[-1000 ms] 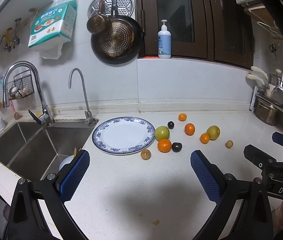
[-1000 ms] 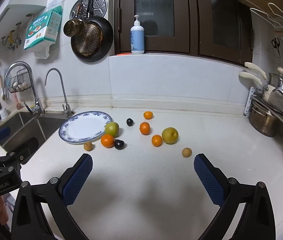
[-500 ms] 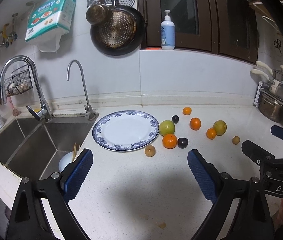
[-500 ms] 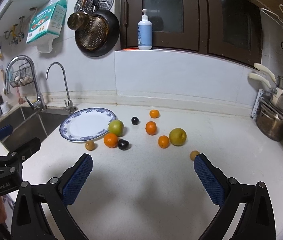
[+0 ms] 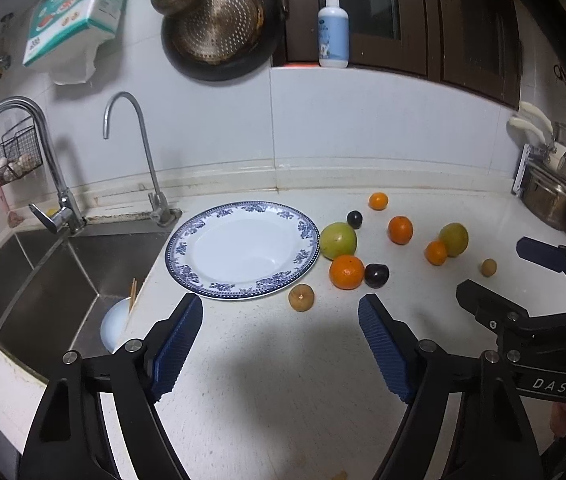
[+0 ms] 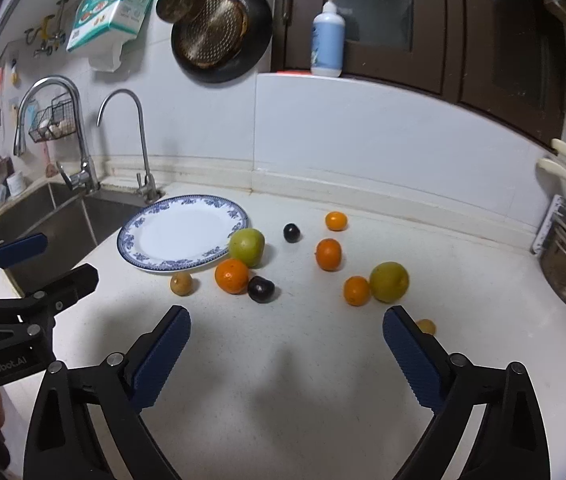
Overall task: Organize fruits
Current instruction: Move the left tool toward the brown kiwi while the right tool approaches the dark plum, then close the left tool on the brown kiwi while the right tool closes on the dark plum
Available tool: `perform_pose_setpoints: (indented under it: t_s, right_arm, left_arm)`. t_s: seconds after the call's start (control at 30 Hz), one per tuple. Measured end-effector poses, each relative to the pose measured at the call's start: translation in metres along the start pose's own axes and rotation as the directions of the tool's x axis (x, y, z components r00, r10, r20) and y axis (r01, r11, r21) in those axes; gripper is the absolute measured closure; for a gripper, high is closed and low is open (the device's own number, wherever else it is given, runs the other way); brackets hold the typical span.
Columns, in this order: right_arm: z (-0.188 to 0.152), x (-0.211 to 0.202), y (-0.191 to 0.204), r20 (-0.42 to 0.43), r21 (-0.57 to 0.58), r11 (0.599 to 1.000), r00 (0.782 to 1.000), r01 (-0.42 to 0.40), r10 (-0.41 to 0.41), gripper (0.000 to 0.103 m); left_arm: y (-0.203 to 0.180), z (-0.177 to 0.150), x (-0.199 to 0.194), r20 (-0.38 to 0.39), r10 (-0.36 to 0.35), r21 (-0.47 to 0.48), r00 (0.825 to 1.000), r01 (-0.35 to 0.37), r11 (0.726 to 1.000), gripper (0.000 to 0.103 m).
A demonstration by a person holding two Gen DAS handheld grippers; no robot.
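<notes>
Here, both hand-held grippers close in on loose fruit, holding nothing.

Left hand-held gripper (image 5: 279, 326) and right hand-held gripper (image 6: 286, 336), empty, are closing; fruits (image 5: 346, 271) lie scattered mid-frame on the tabletop (image 5: 283, 380), right of the empty plate (image 5: 187, 270) awaiting them.

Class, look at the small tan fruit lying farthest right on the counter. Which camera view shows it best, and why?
The left wrist view: the small tan fruit sits whole and unobstructed on the counter. In the right wrist view only part of it peeks out behind a blue finger of the right gripper.
</notes>
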State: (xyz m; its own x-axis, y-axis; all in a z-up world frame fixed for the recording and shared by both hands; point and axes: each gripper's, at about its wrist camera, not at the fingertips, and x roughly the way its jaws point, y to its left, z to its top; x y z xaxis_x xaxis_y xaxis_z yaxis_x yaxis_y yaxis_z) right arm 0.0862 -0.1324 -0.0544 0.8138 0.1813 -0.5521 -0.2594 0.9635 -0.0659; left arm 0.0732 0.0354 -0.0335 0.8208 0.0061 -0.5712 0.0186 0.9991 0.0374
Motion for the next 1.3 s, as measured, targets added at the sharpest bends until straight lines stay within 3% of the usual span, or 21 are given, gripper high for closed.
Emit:
perform_pose_setpoints:
  t_s: [0.23,0.4,0.87,1.3]
  right_arm:
    - [0.004,0.036,-0.001,-0.049,-0.018,0.999,0.998,-0.035,0.034,0.015]
    - [0.004,0.062,-0.001,-0.093,-0.034,0.997,0.993,-0.074,0.070,0.022]
    - [0.003,0.119,0.013,-0.174,-0.166,0.974,0.977,-0.155,0.126,0.035]
    - [0.003,0.150,0.012,-0.231,-0.149,0.969,0.960,-0.196,0.158,0.050]
  left_arm:
    - [-0.003,0.002,0.029,-0.034,-0.027,0.029,0.999,0.028,0.999,0.029]
    - [-0.006,0.001,0.052,-0.073,-0.053,0.052,0.996,0.057,0.997,0.039]
    - [-0.010,-0.005,0.106,-0.182,-0.097,0.060,0.978,0.109,0.992,0.056]
    - [-0.015,-0.004,0.129,-0.229,-0.125,0.062,0.965,0.142,0.988,0.063]
